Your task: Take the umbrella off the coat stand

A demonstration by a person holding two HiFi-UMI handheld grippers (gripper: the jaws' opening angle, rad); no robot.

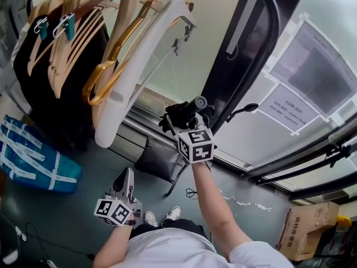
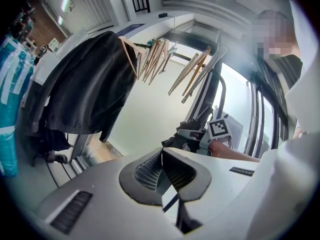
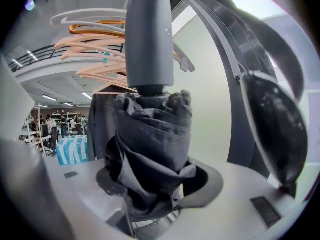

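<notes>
The right claw (image 3: 160, 184) is clamped on the folded cloth of the umbrella (image 3: 150, 149). The grey handle (image 3: 149, 39) sticks up straight ahead of the jaws. Just right of the claw is a dark hook knob (image 3: 272, 129) on the coat stand (image 1: 245, 54), so the umbrella sits close beside the stand. Whether a strap is looped on the hook cannot be seen.

The left claw (image 2: 162, 171) is low and back from the right one, with its jaws closed on nothing.

The hold is on soft fabric, not the handle, so the umbrella could slide out if it is tugged. A strap or fold could also catch on the knob if the pull goes sideways. A high swing left could knock the hangers.

- One umbrella and two claws.
- Up and left of the right claw: one white hanger (image 1: 139, 66), one gold hanger (image 1: 111, 66), and at least four wooden ones that overlap too much to count.
- One dark jacket (image 2: 85, 89).
- Farther off, one cardboard box (image 1: 307, 228).
</notes>
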